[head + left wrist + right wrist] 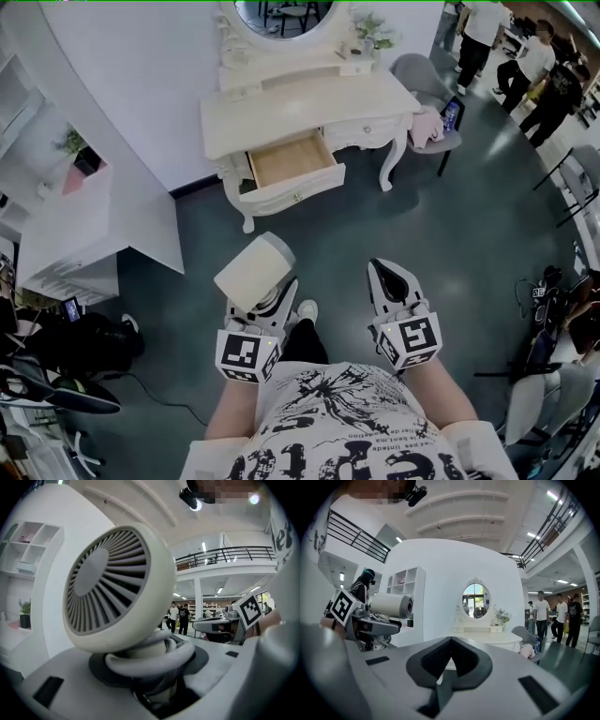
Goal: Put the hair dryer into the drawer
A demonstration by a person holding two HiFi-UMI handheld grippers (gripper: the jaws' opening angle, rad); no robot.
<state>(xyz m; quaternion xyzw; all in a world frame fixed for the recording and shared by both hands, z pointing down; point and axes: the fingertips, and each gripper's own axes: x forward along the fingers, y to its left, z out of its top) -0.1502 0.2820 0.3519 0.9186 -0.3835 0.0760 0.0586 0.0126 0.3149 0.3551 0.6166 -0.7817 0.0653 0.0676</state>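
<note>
A cream hair dryer stands upright in my left gripper, which is shut on its handle; its coiled cord is bunched between the jaws. The left gripper view is filled by the dryer's round rear grille. My right gripper is level with the left one, shut and holding nothing. Ahead stands the white dressing table with its wooden drawer pulled open and nothing in it. In the right gripper view the hair dryer shows at the left and the dressing table straight ahead.
A grey chair with a pink cloth stands right of the table. A white shelf unit is at the left, black equipment on the floor below it. Several people stand at the far right.
</note>
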